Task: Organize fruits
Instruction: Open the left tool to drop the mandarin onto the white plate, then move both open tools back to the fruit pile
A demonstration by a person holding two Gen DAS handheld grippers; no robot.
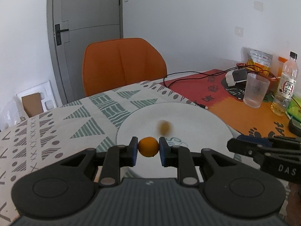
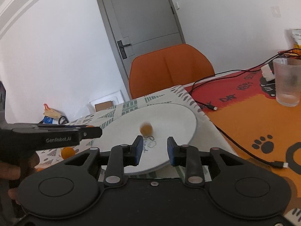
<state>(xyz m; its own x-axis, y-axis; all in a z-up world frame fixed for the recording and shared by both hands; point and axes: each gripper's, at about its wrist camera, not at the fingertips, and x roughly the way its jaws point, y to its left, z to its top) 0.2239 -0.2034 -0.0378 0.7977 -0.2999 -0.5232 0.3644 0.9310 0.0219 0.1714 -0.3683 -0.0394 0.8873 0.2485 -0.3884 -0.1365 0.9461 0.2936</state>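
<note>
A small orange fruit [image 1: 148, 146] sits pinched between the blue pads [image 1: 134, 150] of the left gripper [image 1: 148, 149], held over the near edge of the white plate [image 1: 197, 116]. A second fruit [image 1: 164, 127] is on the plate, but it shows only as a brownish smear in both views, too blurred to tell whether it rests there or hangs just above. The right gripper [image 2: 154, 148] has its fingers apart with nothing between them, poised over the plate's near rim, where faint lettering [image 2: 148, 144] shows (I cannot read it).

In the right wrist view the left gripper comes in side-on as a dark bar [image 2: 56, 133], so its jaws are hidden there. Below it another orange fruit [image 2: 68, 152] lies on the patterned cloth [image 2: 131, 105], partly covered by that bar, with a further scrap of orange [image 2: 39, 169] beside the hand [image 2: 11, 169], too cut off to name.

The plate rests on the cloth, next to a red and orange mat [image 1: 225, 101]. On the mat stand a ribbed glass [image 1: 255, 90], a bottle [image 1: 286, 86] of yellow liquid, a small white device [image 1: 236, 77] and a black cable [image 1: 180, 75]. Behind the table are an orange chair [image 1: 122, 64] and a grey door [image 1: 88, 18].
</note>
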